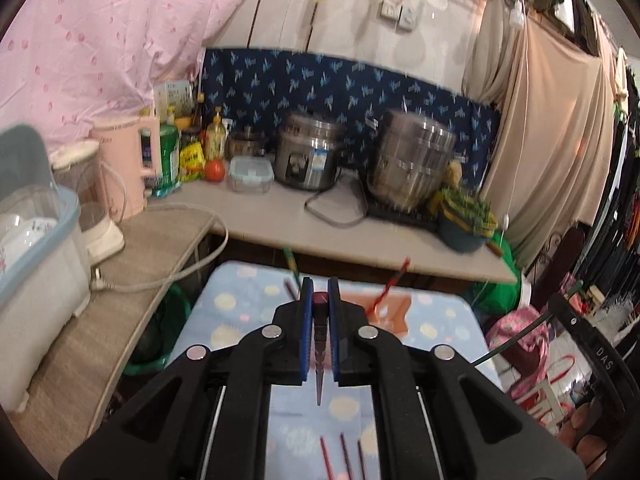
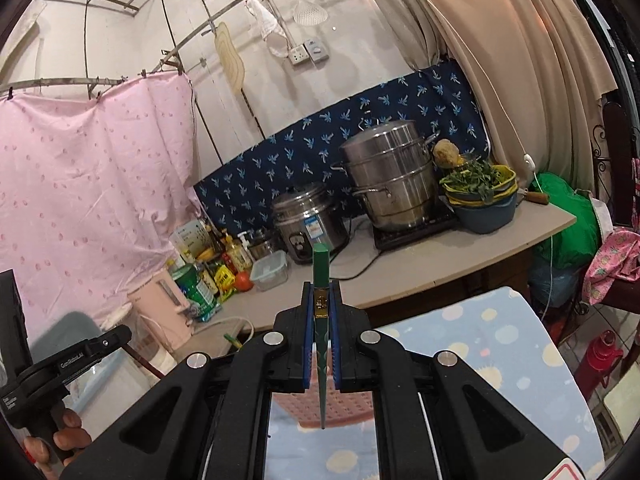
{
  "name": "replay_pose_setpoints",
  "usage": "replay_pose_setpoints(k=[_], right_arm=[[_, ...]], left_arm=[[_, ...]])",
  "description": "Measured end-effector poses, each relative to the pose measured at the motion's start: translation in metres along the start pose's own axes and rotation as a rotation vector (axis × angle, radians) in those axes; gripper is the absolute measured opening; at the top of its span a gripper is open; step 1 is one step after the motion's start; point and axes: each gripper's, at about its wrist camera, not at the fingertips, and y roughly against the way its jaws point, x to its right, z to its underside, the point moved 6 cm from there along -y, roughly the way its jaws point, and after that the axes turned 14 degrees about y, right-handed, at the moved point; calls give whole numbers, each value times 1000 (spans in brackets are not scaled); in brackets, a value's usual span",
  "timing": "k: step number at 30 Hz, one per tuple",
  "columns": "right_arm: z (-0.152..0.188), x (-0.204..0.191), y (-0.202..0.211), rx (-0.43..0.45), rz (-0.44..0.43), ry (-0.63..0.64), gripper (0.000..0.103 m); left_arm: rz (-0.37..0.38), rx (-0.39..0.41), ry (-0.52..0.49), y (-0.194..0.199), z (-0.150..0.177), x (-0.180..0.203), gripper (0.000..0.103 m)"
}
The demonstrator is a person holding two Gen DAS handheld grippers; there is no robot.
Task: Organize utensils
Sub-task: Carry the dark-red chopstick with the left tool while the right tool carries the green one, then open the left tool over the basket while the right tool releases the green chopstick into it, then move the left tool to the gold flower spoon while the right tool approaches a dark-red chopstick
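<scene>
My left gripper (image 1: 320,288) is shut on a dark red chopstick (image 1: 319,360), whose thin tip points back toward the camera. It hangs above a table with a blue dotted cloth (image 1: 240,312). A pink basket (image 1: 394,314) on the cloth holds a red chopstick (image 1: 394,280), and a green one (image 1: 291,266) stands just left of my pads. Several red chopsticks (image 1: 344,456) lie on the cloth below. My right gripper (image 2: 321,287) is shut on a green chopstick (image 2: 321,268) over the pink basket (image 2: 316,414). In the left wrist view, that green chopstick (image 1: 516,340) shows at the right edge.
Behind the table runs a beige counter (image 2: 460,256) with a rice cooker (image 2: 308,222), a steel steamer pot (image 2: 390,176), a bowl of greens (image 2: 480,196), bottles and a pink kettle (image 1: 124,168). A lidded dish box (image 1: 36,248) stands left. A hand (image 2: 60,444) holds the left gripper's handle.
</scene>
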Motion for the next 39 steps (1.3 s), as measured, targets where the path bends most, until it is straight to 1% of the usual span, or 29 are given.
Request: replay_pose_setpoints(k=[3,5,9,11,14,17,24,26,27,29,31,33,34,35,36,37,39], right_arm=[[-19,-5,-23,39,-2,2,7],[-26,-6,-37,47,1,6,7],[-29,-4,-70,34,-1,0,7],[-23,-3,-86,11,2,-2,7],[-8,1,-110,-32,-3,-11,7],[8,3,-127,-73,-2,-14,7],[43,6,-150,-151,5,-3,7],[52,7,-155,-176,-3,-7,8],[55,8,-156,-181,-5,-12,10],[56,9,-153,-180,1,-16,14],[56,9,-151,-180,-1,-20,15],[54,9,-146,-175,-4,-20,19],[53,8,-142,-172,-5,-21,20],[51,7,-138,-168,-6,-21,22],[50,6,-134,-165,-9,-20,23],[50,4,-129,-163,-11,-17,23],[50,2,-119,-166,-20,-15,24]], left_arm=[[24,74,12,-4,-28,10,7],[34,106,15,-10,-42,18,7],[41,164,20,-26,-63,27,7],[43,174,28,-37,-69,28,7],[39,165,34,-59,-72,27,7],[27,156,34,-83,-68,23,7],[2,61,51,-131,-39,5,7],[-3,38,56,-138,-32,1,7],[-8,26,55,-141,-29,-2,7],[-18,15,53,-145,-25,-4,7],[-25,8,57,-146,-22,-8,7],[-23,-3,62,-145,-19,-10,8],[-22,-9,66,-145,-18,-11,14],[-23,-12,69,-143,-17,-12,25],[-27,-13,72,-141,-16,-13,30],[-33,-8,72,-138,-15,-14,34],[-36,-12,65,-133,-11,-13,35]])
